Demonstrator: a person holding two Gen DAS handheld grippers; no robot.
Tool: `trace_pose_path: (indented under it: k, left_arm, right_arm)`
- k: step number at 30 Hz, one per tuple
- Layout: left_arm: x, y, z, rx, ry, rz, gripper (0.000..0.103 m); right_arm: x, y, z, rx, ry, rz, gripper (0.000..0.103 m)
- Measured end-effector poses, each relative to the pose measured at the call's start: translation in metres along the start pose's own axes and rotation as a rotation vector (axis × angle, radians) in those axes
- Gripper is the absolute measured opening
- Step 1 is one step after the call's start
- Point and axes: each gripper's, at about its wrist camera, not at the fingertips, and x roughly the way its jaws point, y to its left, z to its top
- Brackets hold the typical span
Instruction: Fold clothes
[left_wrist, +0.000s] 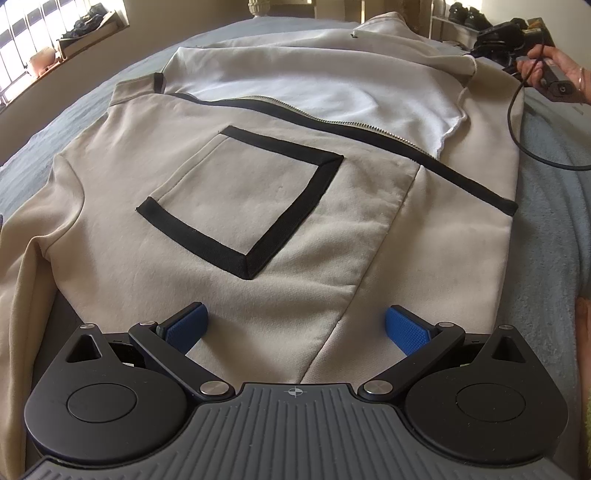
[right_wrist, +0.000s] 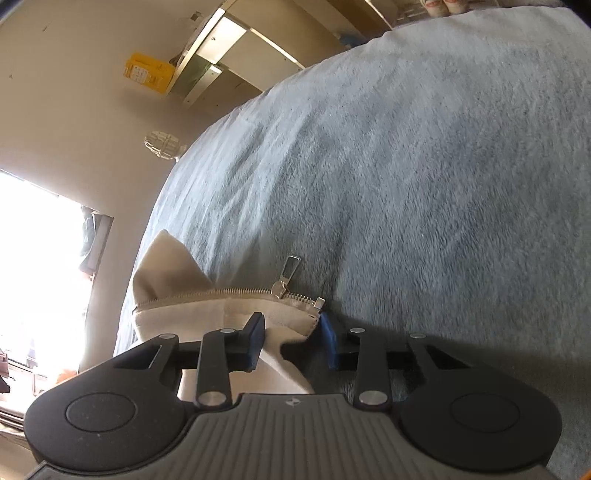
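Two tongs: left tongs (left_wrist: 295, 326) wide open, empty over jacket (left_wrist: 258, 206); right tongs (right_wrist: 291, 341) half-open around zipper corner (right_wrist: 295, 295).

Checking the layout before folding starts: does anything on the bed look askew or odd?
The beige jacket lies unzipped, one front panel thrown back so its white lining shows, and the zipper runs slantwise. A black cable trails over its right edge.

Jacket (left_wrist: 258, 192) flat on blanket (left_wrist: 546, 206), zipper (left_wrist: 332, 122) across it

jacket (left_wrist: 280, 206): 1 | pocket (left_wrist: 243, 199): 1 | tools: 2 – left tool (left_wrist: 295, 325), right tool (right_wrist: 291, 339) | blanket (right_wrist: 424, 184): 1
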Motion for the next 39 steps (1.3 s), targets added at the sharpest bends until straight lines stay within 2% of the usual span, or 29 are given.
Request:
trace_pose_path:
  k: [3,6,8,10,12,13,14,17,20,23,26,30,33,37,39]
  left_arm:
    - [0.0,0.0,0.0,-0.004,0.002,0.001,0.103]
    - [-0.001,0.0,0.0,-0.006,0.0,0.002,0.103]
    - [0.0,0.0,0.0,-0.004,0.0,0.001,0.103]
    - [0.0,0.0,0.0,-0.002,0.0,0.001,0.103]
    - [-0.001,0.0,0.0,-0.007,0.001,0.001,0.103]
    - [-0.001,0.0,0.0,-0.008,0.001,0.001,0.103]
    - [-0.001,0.0,0.0,-0.008,0.002,0.002,0.103]
    - [-0.001,0.0,0.0,-0.009,0.004,0.001,0.103]
    - [-0.001,0.0,0.0,-0.008,0.001,-0.004,0.103]
    - [-0.001,0.001,0.0,-0.007,-0.002,-0.009,0.103]
    - [0.0,0.002,0.0,-0.01,-0.005,-0.012,0.103]
    - [0.0,0.003,-0.001,-0.015,-0.012,-0.017,0.103]
    - [-0.001,0.003,-0.002,-0.017,-0.019,-0.017,0.103]
    - [-0.001,0.003,-0.002,-0.019,-0.022,-0.022,0.103]
    - [-0.001,0.004,-0.003,-0.019,-0.026,-0.023,0.103]
  right_arm:
    - [-0.008,-0.004,-0.002,0.1,0.011,0.008,0.036]
    - [-0.01,-0.011,-0.008,0.173,0.041,0.061,0.038]
    - [-0.003,-0.009,-0.009,0.153,0.062,0.058,0.038]
    - [0.003,-0.001,-0.004,0.105,0.042,0.028,0.036]
    - [0.01,0.007,0.0,0.056,0.022,-0.001,0.028]
    - [0.007,0.013,-0.001,0.022,0.004,0.014,0.013]
    - [0.004,0.02,-0.003,-0.012,-0.014,0.032,0.005]
    - [-0.005,0.041,-0.008,-0.116,-0.068,0.083,0.002]
    - [-0.025,0.067,-0.021,-0.185,-0.076,0.227,0.002]
    - [-0.04,0.105,-0.039,-0.289,-0.018,0.342,0.002]
    - [-0.055,0.146,-0.07,-0.43,0.075,0.462,0.002]
    - [-0.062,0.193,-0.135,-0.673,0.261,0.571,0.002]
    - [-0.057,0.211,-0.191,-0.838,0.423,0.593,0.002]
    - [-0.047,0.203,-0.247,-1.019,0.588,0.525,0.002]
    - [-0.042,0.193,-0.26,-1.055,0.643,0.476,0.002]
